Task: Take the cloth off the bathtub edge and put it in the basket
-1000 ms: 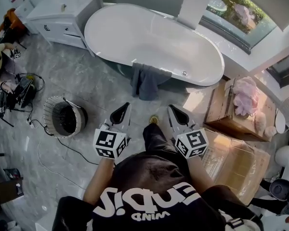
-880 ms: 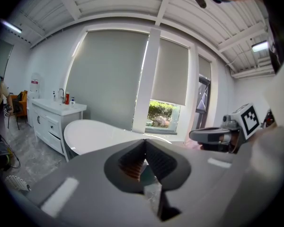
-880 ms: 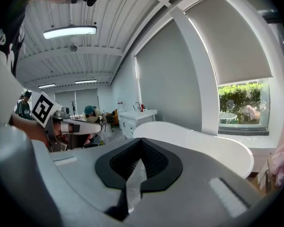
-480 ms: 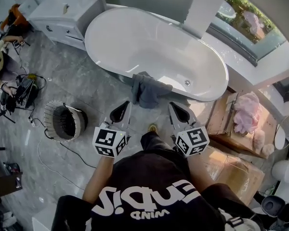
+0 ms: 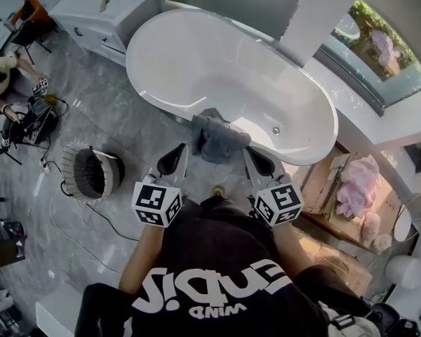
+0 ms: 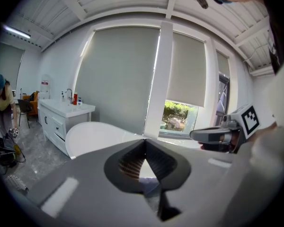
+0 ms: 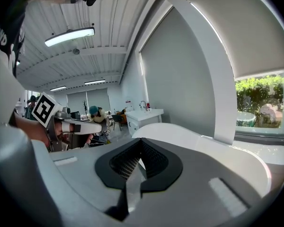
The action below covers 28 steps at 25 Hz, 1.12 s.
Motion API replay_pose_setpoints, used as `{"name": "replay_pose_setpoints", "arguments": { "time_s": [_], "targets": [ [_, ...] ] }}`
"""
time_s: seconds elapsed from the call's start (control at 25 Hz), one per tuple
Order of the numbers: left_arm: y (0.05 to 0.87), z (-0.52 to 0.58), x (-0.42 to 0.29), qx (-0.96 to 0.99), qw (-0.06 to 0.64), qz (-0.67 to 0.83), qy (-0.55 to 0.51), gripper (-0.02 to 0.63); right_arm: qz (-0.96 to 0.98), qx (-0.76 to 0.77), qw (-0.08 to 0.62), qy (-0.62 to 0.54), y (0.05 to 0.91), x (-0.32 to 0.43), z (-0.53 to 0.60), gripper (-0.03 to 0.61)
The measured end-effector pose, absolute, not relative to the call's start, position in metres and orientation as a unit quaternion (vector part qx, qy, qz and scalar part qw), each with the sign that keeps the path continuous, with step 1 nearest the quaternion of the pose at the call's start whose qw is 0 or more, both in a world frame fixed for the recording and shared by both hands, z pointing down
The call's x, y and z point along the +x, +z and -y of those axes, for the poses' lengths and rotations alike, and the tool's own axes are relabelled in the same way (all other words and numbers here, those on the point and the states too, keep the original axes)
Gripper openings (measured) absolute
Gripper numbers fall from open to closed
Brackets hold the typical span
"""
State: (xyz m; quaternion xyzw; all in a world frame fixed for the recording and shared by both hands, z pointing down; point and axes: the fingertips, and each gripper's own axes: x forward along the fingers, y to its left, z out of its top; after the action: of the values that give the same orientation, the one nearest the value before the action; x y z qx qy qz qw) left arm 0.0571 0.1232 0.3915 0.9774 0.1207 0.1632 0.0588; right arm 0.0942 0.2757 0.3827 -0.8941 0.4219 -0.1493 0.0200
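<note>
Over the last second the person has stepped closer to the bathtub [image 5: 196,62], so the grey cloth [image 5: 217,137] draped over its near edge now lies just ahead of the left gripper [image 5: 172,161] and right gripper [image 5: 262,163]. Both claws are pressed together and empty (they would need to open before any grab). The basket [image 5: 71,174] stands on the floor to the left.
</note>
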Motion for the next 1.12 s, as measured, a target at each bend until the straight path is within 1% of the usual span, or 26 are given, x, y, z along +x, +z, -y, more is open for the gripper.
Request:
{"name": "replay_pose_setpoints", "arguments": {
  "time_s": [0.32, 0.8, 1.12],
  "targets": [
    [0.397, -0.121, 0.089, 0.974, 0.058, -0.135, 0.174, -0.006, -0.410, -0.897, 0.024, -0.165, 0.393, 0.122, -0.274, 0.009],
    [0.390, -0.108, 0.177, 0.960, 0.038, -0.219, 0.169, -0.006, -0.352, -0.921, 0.036, -0.162, 0.389, 0.189, -0.253, 0.009],
    [0.391, -0.099, 0.218, 0.945, 0.034, -0.278, 0.170, -0.006, -0.313, -0.936, 0.033, -0.160, 0.390, 0.223, -0.237, 0.009]
  ]
}}
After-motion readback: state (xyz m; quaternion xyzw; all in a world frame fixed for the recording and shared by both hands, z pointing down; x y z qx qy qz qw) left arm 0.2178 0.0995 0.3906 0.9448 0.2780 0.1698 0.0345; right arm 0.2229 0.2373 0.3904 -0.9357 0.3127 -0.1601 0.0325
